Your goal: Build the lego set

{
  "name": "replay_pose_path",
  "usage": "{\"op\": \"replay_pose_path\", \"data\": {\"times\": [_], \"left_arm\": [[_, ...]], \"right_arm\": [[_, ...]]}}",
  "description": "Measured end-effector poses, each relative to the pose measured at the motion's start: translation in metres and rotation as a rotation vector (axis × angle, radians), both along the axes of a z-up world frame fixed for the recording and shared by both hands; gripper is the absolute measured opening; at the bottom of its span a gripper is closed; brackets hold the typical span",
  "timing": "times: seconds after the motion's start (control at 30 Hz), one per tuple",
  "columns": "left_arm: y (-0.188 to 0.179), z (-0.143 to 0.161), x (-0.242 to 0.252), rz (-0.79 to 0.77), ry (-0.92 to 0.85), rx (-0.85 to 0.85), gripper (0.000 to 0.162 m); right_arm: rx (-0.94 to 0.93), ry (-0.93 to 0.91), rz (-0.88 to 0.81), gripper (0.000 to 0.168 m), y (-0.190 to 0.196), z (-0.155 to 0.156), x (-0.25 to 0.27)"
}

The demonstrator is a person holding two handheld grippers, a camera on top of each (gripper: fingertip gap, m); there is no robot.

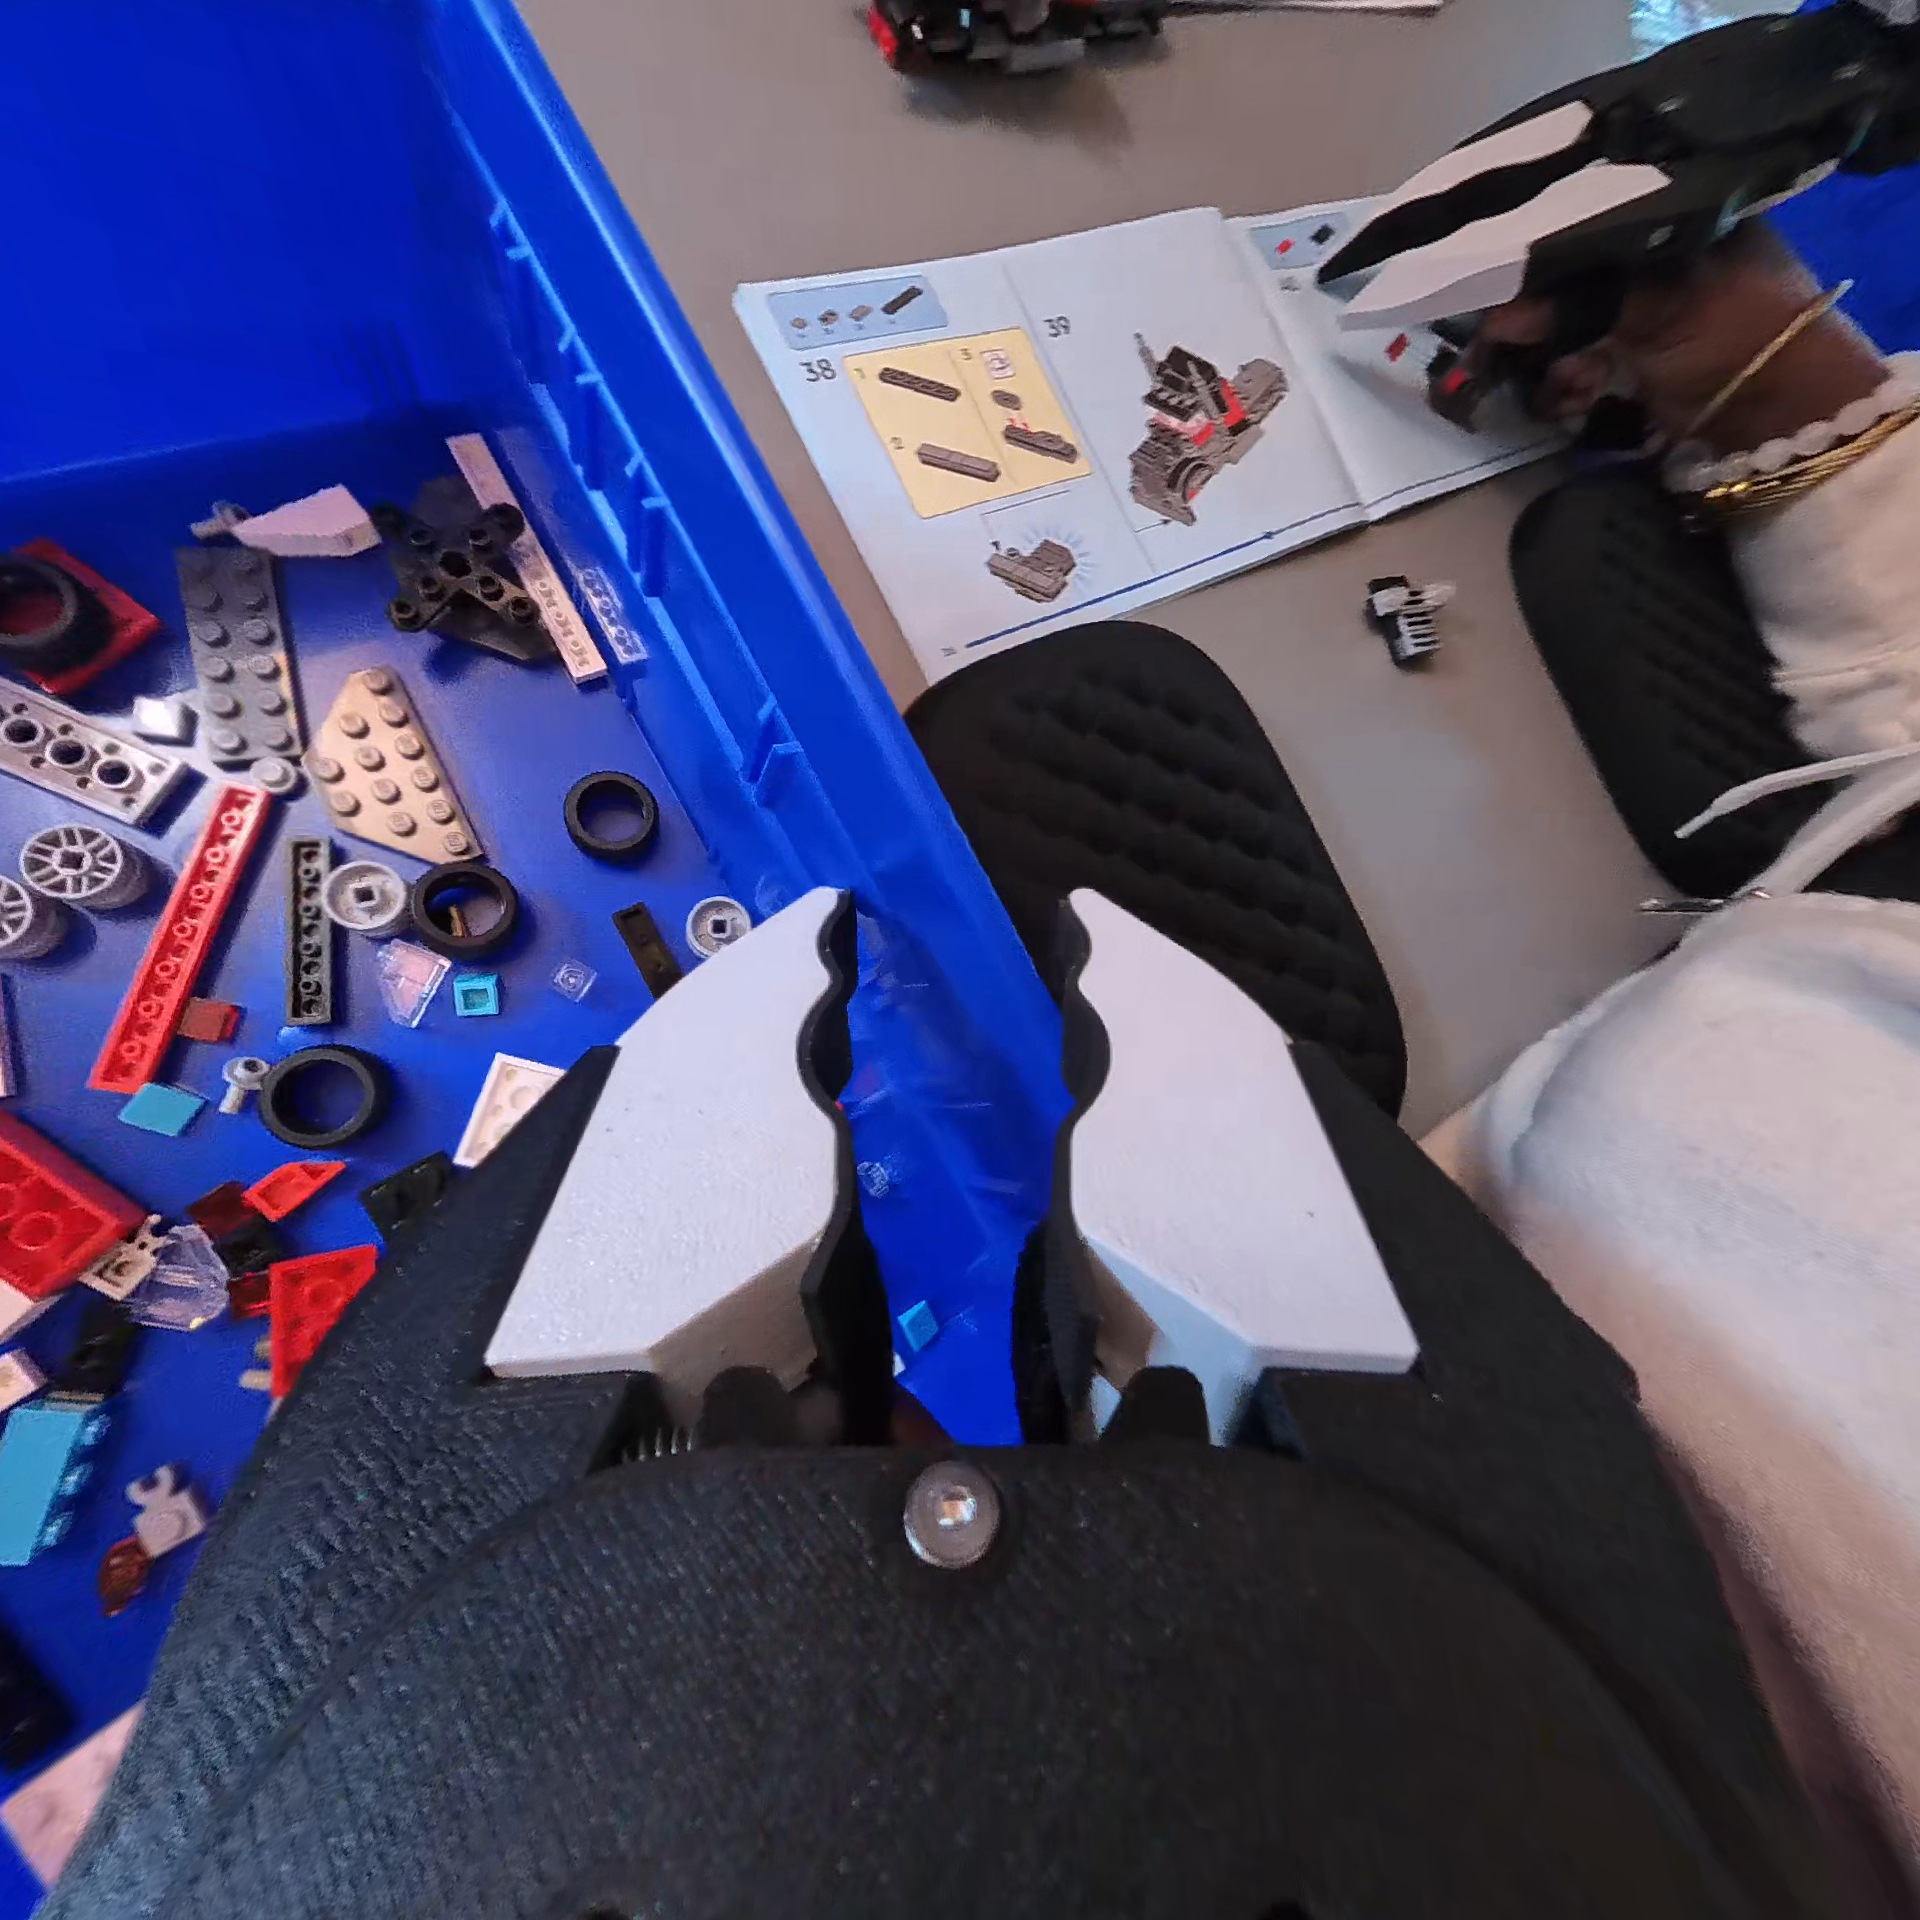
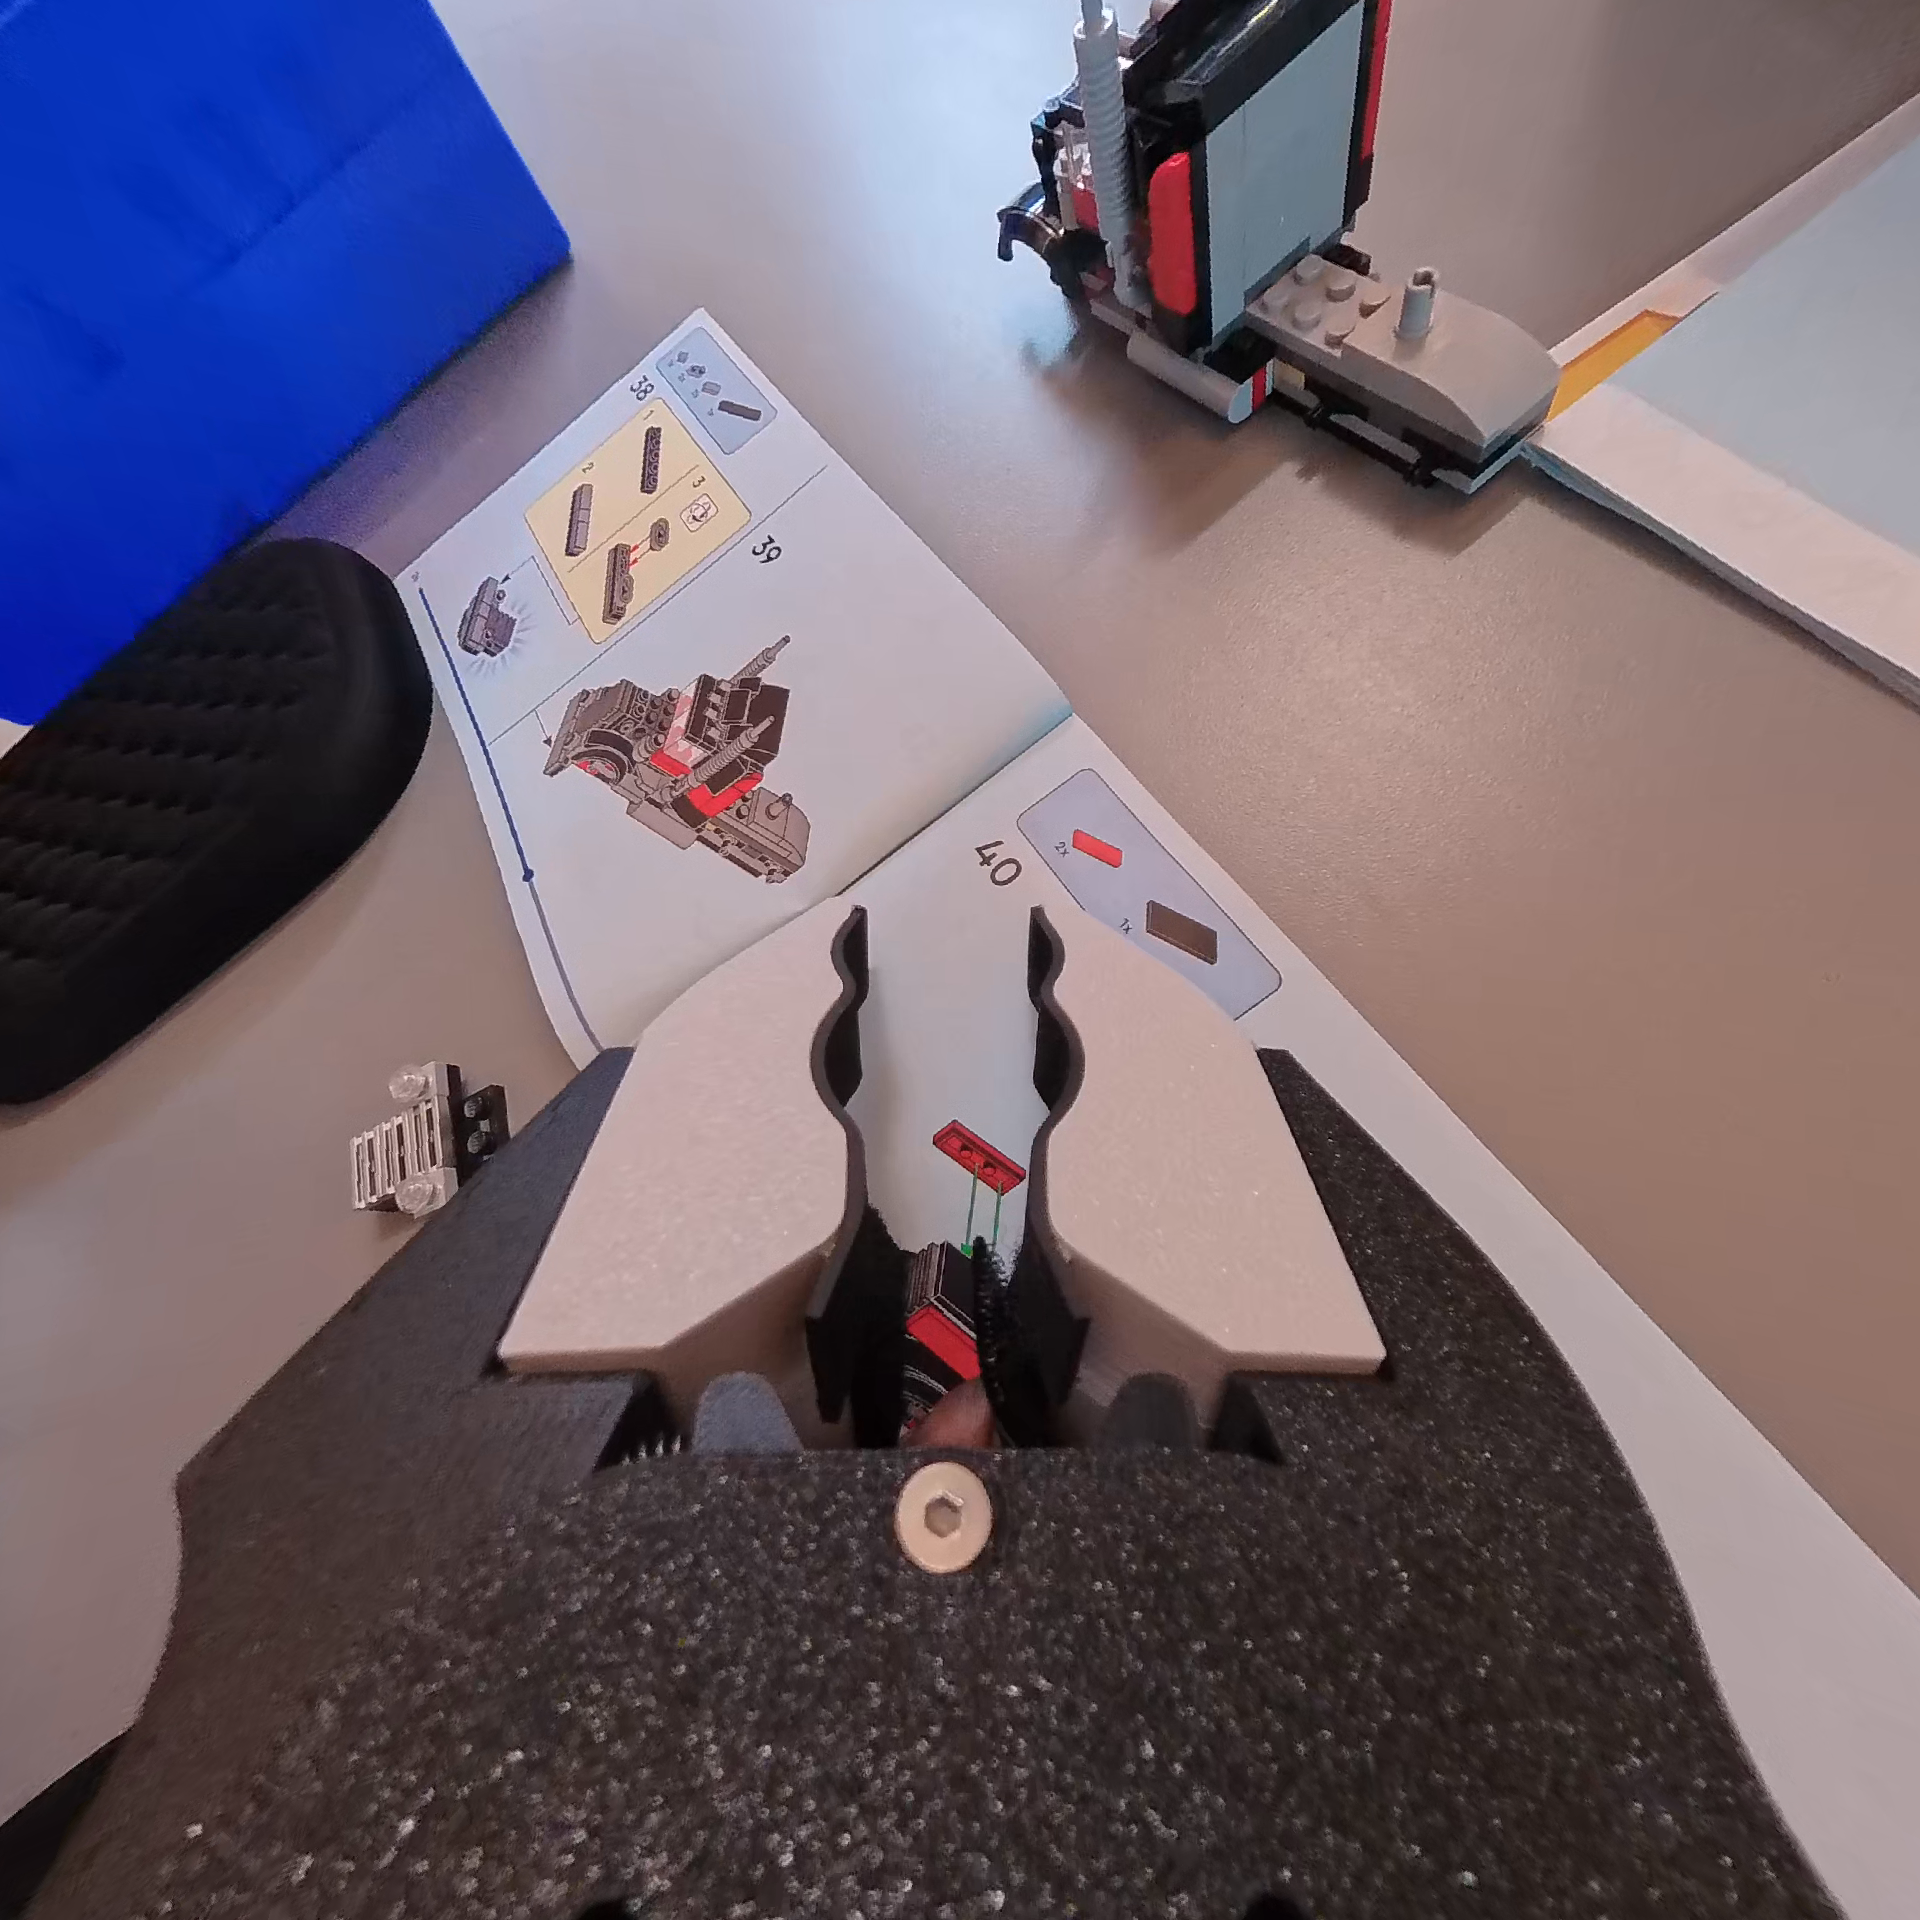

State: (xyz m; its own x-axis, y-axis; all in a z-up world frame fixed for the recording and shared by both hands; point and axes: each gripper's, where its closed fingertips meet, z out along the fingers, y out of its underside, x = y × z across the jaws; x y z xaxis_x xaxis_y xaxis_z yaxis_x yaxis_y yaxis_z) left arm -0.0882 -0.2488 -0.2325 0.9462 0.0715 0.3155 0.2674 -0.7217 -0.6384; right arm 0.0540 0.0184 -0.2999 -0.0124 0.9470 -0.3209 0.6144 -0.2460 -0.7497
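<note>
Over the blue bin's wall my left gripper hangs open and empty — right gripper, open too, parks on the booklet, probably checking parts; truck build sits beyond

The partly built truck is blurred and cut off by the top edge.
</note>
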Motion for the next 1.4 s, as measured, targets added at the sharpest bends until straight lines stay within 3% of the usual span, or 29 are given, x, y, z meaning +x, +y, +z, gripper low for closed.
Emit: {"op": "replay_pose_path", "data": {"times": [0.27,0.43,0.57,0.8,1.0,1.4], "left_arm": [[0.000,0.001,0.013,-0.055,-0.075,0.011,0.036],[0.000,0.001,0.013,-0.063,-0.074,0.013,0.037],[0.000,0.001,0.013,-0.055,-0.093,0.027,0.037],[0.001,0.001,0.014,-0.065,-0.096,0.027,0.039],[0.002,0.001,0.014,-0.066,-0.131,0.038,0.041],[0.002,0.001,0.014,-0.066,-0.118,0.038,0.040]], "right_arm": [[0.013,0.007,0.029,0.037,-0.004,0.001,0.000],[0.153,0.046,0.373,0.042,-0.053,0.017,0.013],[0.136,0.084,0.615,0.042,-0.109,0.029,0.035],[0.174,0.026,0.482,0.041,-0.123,0.018,0.049],[0.199,-0.021,0.475,0.030,-0.128,0.012,0.047],[0.305,-0.075,0.489,0.031,-0.125,0.002,0.040]]}}
